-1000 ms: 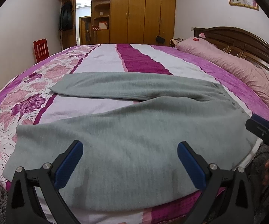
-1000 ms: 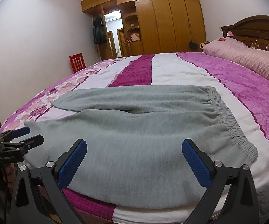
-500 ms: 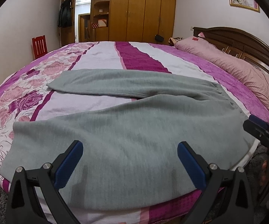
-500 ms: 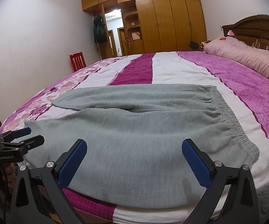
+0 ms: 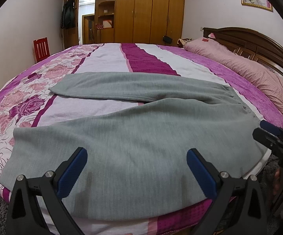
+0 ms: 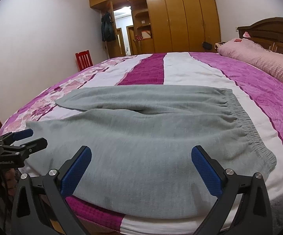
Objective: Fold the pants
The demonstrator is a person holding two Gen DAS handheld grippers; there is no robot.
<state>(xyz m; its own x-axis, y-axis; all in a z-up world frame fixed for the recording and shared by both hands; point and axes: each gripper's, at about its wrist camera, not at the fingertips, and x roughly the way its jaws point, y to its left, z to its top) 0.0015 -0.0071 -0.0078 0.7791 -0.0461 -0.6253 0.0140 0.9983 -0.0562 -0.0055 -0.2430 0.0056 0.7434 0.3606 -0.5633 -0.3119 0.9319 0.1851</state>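
Note:
Grey sweatpants [image 5: 133, 133] lie flat on the bed, legs spread in a V toward the left, elastic waistband [image 6: 247, 125] toward the right. My left gripper [image 5: 135, 170] is open above the near leg, close to the bed's front edge, with nothing between its blue pads. My right gripper [image 6: 141, 168] is open too, over the hip part of the pants [image 6: 141, 137] just left of the waistband. Each gripper shows at the edge of the other's view: the right one [image 5: 268, 135] by the waistband end, the left one [image 6: 23, 139] by the near leg cuff.
The bed has a pink, white and magenta striped floral cover [image 5: 106, 58]. A pink pillow [image 5: 239, 64] leans at the dark wooden headboard [image 5: 245, 39] on the right. A wooden wardrobe [image 5: 149, 11] and a red chair [image 5: 41, 48] stand beyond the bed.
Both grippers have drifted slightly forward over the pants. Both remain open and the pants have not moved.

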